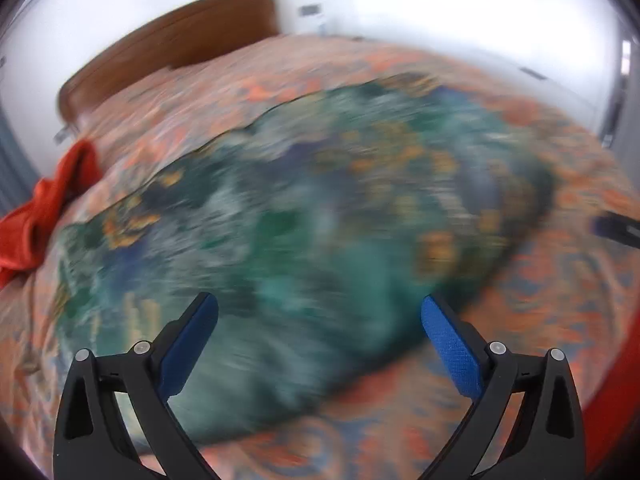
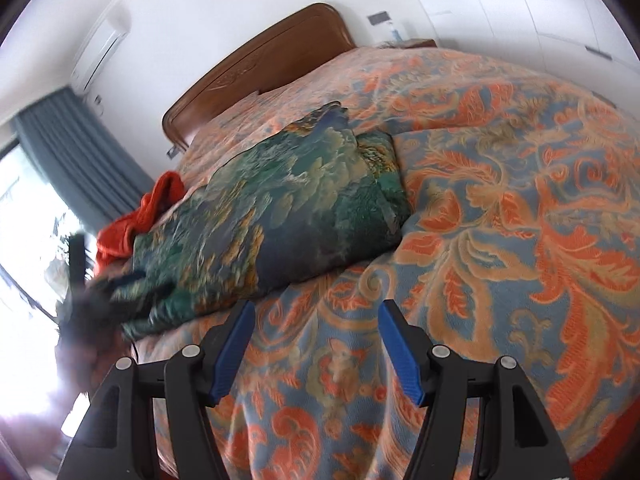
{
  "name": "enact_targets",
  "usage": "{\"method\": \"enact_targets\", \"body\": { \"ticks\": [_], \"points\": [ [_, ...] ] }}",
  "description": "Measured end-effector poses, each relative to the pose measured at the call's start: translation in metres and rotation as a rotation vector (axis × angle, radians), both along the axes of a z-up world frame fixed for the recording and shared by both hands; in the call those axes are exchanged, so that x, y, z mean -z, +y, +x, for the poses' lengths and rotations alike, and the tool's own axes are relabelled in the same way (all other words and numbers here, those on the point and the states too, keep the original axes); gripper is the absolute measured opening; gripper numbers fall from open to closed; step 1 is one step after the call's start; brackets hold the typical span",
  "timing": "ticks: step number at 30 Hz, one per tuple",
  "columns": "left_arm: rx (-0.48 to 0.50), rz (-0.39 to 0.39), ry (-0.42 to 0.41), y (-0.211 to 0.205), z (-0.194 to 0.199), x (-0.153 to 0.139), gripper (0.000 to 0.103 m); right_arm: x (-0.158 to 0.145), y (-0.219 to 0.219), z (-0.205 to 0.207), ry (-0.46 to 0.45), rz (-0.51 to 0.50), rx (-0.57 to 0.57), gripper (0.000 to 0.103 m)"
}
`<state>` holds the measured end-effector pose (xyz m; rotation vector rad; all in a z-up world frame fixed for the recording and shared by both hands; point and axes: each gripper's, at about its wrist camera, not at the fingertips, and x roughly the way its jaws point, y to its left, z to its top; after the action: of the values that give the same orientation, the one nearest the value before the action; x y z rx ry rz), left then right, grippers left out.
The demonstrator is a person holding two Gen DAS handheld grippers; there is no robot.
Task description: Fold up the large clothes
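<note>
Right gripper: fingers apart, empty, over the bedspread.
Left gripper: fingers wide apart, nothing between them, above the garment's near edge.
Green patterned garment: folded bundle on the bed.
Orange cloth: behind it.

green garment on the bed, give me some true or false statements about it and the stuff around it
1. The green garment lies on the patterned bedspread. True.
2. The right hand-held gripper clamps the garment. False: its jaws are open over bare bedspread.
3. An orange cloth lies beside the garment. True.
4. The left hand-held gripper is shut. False: it is open, nothing between its pads.
5. The headboard is white. False: brown wood.
</note>
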<state>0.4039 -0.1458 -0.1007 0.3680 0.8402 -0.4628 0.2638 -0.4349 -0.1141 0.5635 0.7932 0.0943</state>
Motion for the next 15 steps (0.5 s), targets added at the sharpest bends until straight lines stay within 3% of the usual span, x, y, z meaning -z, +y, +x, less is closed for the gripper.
{"method": "enact_targets", "body": {
  "ticks": [2,4,7,11,15],
  "points": [
    [0.059,-0.026,-0.023,-0.011,-0.009,-0.004,0.102,0.007,-0.005,0.011,0.012,0.057,0.034,0.070],
    [0.105,0.003,-0.044,-0.027,-0.013,0.002,0.102,0.016,-0.011,0.025,0.027,0.133,0.077,0.072],
    [0.129,0.025,0.060,-0.041,-0.001,0.028,0.102,0.031,-0.018,0.052,0.064,0.224,0.132,0.073],
    [0.155,0.075,0.052,-0.051,-0.004,0.042,0.102,0.051,-0.029,0.074,0.130,0.335,0.243,0.075],
    [0.167,0.051,0.076,-0.049,-0.004,0.039,0.102,0.068,-0.033,0.082,0.145,0.422,0.355,0.078]
  ]
}}
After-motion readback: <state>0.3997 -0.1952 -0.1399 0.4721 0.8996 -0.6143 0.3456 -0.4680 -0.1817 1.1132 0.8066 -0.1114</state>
